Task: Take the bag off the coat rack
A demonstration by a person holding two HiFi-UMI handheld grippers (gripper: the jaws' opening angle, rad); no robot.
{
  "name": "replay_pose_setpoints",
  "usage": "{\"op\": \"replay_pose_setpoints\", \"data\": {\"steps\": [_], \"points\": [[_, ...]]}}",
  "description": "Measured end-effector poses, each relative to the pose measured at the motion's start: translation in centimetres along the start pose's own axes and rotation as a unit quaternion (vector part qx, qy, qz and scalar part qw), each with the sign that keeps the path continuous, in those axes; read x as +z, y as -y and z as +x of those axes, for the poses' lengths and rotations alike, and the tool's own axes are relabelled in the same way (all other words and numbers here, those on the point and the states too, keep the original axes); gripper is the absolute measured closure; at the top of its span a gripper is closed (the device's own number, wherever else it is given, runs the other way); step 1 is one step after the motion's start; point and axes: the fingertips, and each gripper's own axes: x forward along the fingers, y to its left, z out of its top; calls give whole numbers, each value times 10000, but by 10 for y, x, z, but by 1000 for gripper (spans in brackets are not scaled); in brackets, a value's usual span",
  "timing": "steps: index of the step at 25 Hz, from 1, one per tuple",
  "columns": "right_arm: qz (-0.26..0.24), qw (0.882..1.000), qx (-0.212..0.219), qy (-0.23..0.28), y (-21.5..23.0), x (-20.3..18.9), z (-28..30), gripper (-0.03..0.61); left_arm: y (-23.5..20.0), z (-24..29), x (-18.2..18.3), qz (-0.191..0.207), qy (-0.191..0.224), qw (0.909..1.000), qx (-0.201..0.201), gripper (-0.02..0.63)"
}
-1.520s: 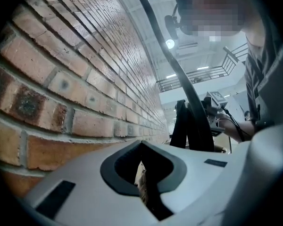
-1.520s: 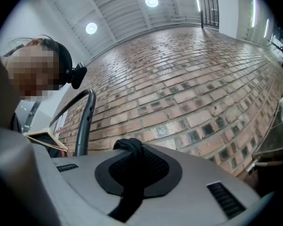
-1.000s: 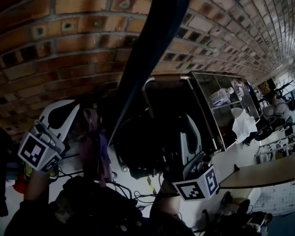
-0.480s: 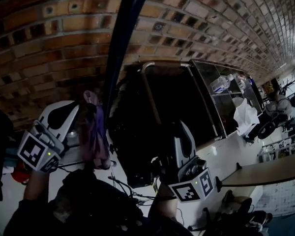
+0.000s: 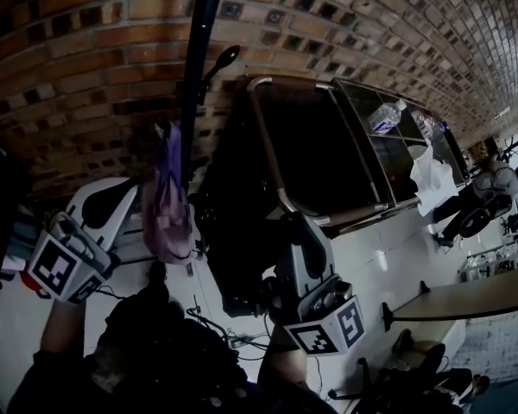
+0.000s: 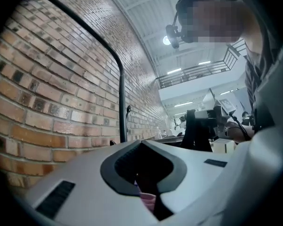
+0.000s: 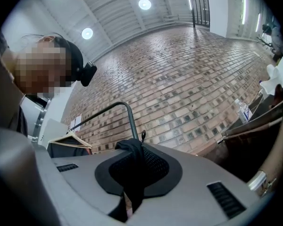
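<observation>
A small purple-pink bag hangs beside the coat rack's dark pole, below its hook. My left gripper is just left of the bag; in the left gripper view it is shut on a fold of pink fabric. My right gripper sits to the bag's right, in front of a large black mass. In the right gripper view it is shut on a black strap that drapes over the jaws. The rack's bent pole stands behind.
A brick wall is behind the rack. A metal-framed cabinet with bottles stands to the right, a pale table lower right. Cables lie on the white floor. A hanger with a dark garment hangs left of the rack.
The rack's pole has shrunk and slid up and left in the view, so its hook now shows. The pink bag sits higher between the grippers. Both grippers keep their holds.
</observation>
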Motion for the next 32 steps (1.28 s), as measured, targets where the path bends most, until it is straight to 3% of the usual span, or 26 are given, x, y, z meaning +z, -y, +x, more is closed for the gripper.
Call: {"op": "replay_pose_setpoints", "data": {"steps": [7, 13, 32], "points": [[55, 10000, 44, -61, -33, 0, -48, 555, 45, -47, 2, -139, -47, 9999, -1, 600], [-36, 10000, 9, -78, -86, 5, -81, 555, 69, -102, 14, -180, 68, 9998, -67, 600], [22, 9999, -157, -53, -234, -7, -170, 555, 112, -306, 25, -230, -49, 9994, 236, 600]]}}
